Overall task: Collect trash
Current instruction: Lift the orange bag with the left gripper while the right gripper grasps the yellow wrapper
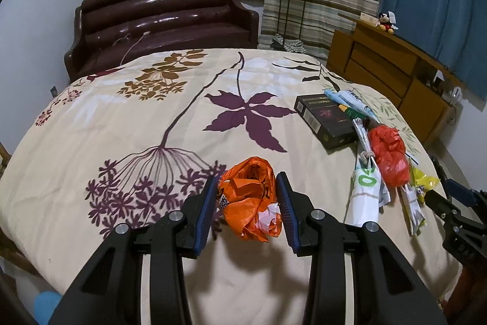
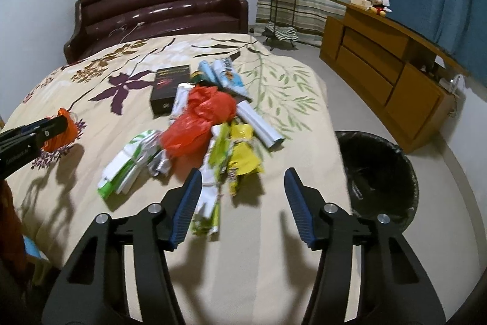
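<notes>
Left tongs (image 1: 248,201) clench the orange bag (image 1: 250,200); right tongs (image 2: 242,203), spread and empty, may miss the wrappers (image 2: 213,197).

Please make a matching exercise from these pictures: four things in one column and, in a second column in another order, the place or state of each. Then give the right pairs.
Things:
1. orange bag
2. black box
3. bin
4. soft toy

Places or states:
A. on the floor beside the bed
B. on top of the wooden cabinet
C. between the left gripper's fingers
D. flat on the bedcover, behind the red bag

Pairs: 1-C, 2-D, 3-A, 4-B
</notes>
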Available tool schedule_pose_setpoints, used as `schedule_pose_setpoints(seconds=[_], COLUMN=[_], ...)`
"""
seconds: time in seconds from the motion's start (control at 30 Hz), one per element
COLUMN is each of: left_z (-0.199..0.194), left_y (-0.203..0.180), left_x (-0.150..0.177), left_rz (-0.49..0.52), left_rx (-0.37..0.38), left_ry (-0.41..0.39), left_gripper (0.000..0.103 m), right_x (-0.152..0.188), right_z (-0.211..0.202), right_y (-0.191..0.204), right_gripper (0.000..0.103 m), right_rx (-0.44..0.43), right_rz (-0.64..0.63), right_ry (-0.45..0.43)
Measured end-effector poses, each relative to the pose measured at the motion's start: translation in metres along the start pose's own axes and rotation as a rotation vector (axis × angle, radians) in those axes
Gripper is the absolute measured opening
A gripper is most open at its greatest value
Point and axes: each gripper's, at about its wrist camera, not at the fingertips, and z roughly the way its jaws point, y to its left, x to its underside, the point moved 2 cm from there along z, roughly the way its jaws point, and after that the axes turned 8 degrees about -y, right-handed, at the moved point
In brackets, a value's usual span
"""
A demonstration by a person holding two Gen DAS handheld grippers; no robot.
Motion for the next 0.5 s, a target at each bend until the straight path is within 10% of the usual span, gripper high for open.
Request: schedule_pose_setpoints(seconds=[0.5], left_z=[0.002], left_y=[0.002], left_x=[0.010], left_rz=[-0.013], left_rx=[0.008], left_ry=[0.022], left_gripper=[0.040], right_x=[0.013], right_z=[0.018], right_y=[0.019], right_gripper=[0.027], right_rx=[-0.038], right_rz=[-0.026], right_ry=[0.063])
